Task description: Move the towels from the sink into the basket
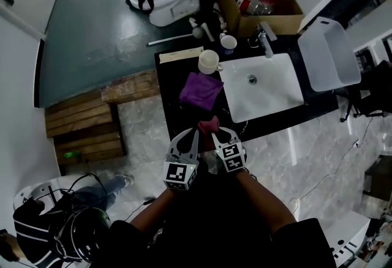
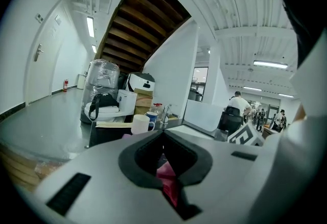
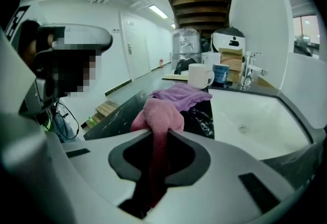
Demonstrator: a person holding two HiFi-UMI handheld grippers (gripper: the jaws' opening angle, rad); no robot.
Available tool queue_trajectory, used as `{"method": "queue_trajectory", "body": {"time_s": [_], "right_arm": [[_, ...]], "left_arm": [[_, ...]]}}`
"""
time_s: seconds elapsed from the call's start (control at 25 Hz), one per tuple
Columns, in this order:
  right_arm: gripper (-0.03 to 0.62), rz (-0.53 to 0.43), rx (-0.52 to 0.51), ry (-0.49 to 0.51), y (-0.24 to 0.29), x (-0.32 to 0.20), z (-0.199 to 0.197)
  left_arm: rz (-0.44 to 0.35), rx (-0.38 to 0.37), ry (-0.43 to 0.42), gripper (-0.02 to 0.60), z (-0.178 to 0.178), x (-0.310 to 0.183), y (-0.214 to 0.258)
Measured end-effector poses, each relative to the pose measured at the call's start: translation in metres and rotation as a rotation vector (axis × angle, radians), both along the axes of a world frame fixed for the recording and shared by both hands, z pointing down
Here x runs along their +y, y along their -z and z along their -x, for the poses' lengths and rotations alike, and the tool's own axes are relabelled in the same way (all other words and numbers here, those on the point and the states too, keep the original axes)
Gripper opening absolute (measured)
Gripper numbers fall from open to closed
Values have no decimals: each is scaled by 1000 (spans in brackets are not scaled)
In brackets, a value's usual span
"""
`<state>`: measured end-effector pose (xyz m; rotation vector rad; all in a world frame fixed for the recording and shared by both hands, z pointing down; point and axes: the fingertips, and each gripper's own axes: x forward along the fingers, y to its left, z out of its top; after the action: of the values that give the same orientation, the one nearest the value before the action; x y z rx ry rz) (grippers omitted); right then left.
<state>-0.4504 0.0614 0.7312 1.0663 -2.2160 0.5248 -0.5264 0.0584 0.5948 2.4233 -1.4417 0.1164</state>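
Head view overhead, both gripper views low, close, sharing mug [image 1: 210, 62]

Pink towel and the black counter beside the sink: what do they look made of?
The pink towel: likely terry or microfibre cloth, matte; it shows a fuzzy nap and hangs in limp folds. The counter: polished stone or a stone-look slab, glossy black with pale veins and reflections; which of the two I cannot tell.

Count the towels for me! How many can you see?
2. The pink towel is pinched by both the left gripper and the right gripper. The purple towel lies on the black counter beside the sink. More could be hidden.
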Motion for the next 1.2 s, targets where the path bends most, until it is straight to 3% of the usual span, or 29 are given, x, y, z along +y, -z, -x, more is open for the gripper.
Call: {"method": "queue_trajectory", "body": {"time_s": [0.2, 0.48, 1.2], "right_arm": [[72, -75, -76, -86, 44, -6, -41], [72, -153, -118, -205, 84, -5, -128], [72, -378, -165, -442, 167, 32, -389]], "left_arm": [[-18, -20, -30, 11, -39, -1, 10], [-57, -42, -98, 11, -119, -4, 27], [-136, -60, -305, 11, -393, 15, 54]]}}
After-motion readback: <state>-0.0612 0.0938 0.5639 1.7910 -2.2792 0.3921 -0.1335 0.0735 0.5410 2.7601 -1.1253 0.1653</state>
